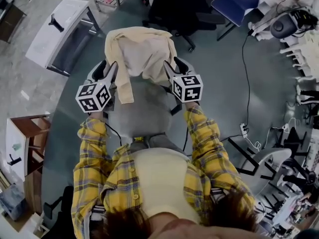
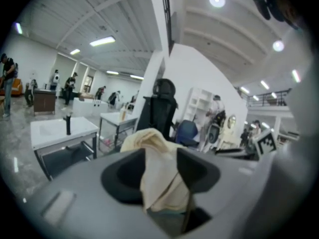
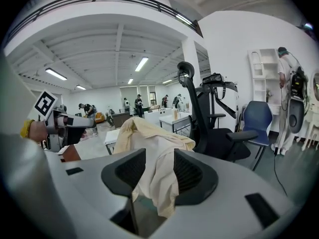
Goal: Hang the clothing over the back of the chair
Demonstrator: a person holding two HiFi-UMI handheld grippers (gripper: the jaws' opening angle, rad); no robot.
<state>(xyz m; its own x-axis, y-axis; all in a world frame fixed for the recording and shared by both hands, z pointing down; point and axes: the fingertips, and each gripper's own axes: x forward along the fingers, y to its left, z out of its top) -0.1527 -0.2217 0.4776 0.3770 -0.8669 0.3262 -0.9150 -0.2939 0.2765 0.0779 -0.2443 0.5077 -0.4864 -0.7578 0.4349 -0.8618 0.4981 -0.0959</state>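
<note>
Garment (image 1: 142, 54) over the chair back, both tongs wide.
You held the left gripper (image 1: 108, 69) and the right gripper (image 1: 173, 66) at either side of the cream garment, which lay draped over the back of the grey chair (image 1: 142, 117), one strip hanging down just beside the left gripper. Each pair of jaws stood wide; cloth showed in the gap, but the pads were not clamped on it.

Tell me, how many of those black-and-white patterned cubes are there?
2. One cube sits on the left gripper, left of the cream clothing; the other cube sits on the right gripper, to its right. None seems hidden.
</note>
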